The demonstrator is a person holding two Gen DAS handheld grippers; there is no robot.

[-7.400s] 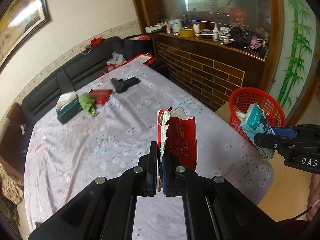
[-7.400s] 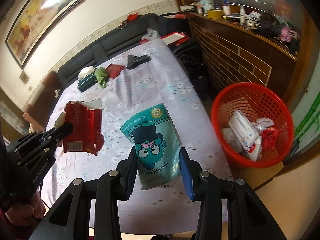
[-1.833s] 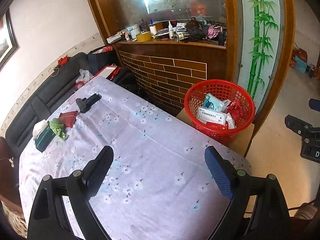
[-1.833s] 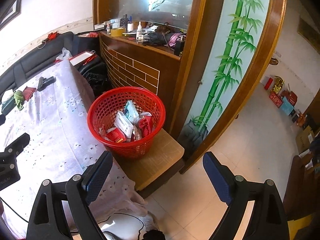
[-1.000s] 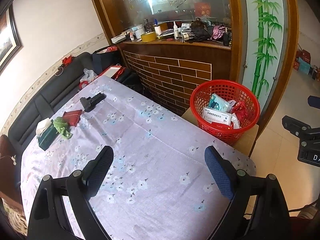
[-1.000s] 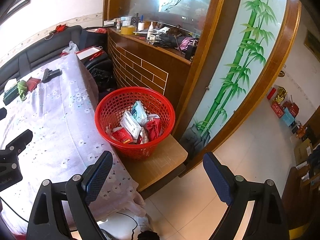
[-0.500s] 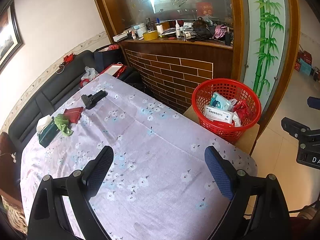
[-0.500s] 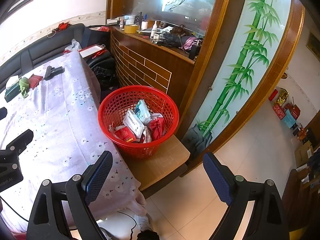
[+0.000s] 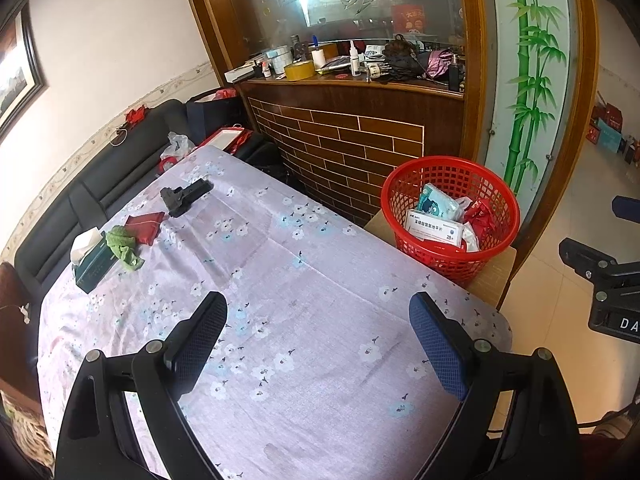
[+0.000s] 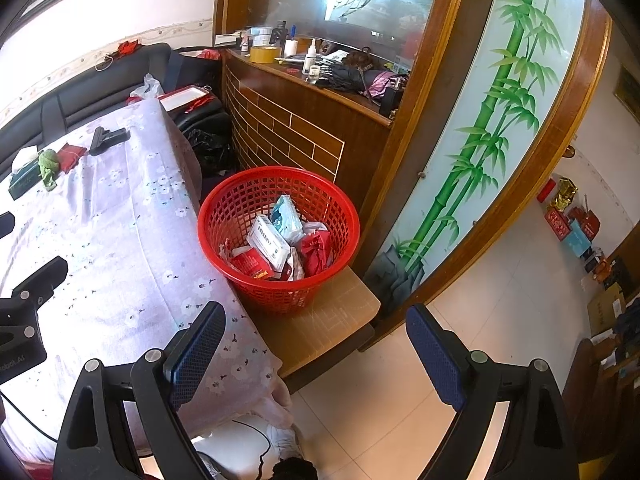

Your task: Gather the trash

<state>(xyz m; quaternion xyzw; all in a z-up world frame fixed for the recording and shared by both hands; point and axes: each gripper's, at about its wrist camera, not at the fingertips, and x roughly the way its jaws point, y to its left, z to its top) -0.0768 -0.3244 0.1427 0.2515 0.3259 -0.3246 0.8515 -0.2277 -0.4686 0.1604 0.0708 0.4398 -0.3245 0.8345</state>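
Trash: teal packet (image 10: 286, 216) and red box (image 10: 250, 264) now lie in basket (image 10: 240, 188), no longer held over the surface (image 9: 300, 320). Left tongs (image 9: 320, 336) and right tongs (image 10: 316, 340) stand wide open, empty. Near surface has been emptied; collection looks nearly done. Far-end items (image 9: 128, 246) untouched.

Red plastic basket (image 10: 224, 204) w/ holes, soft flowery cloth on table (image 9: 280, 280), shiny floor tiles (image 10: 500, 288), brown wood stool (image 10: 332, 324).
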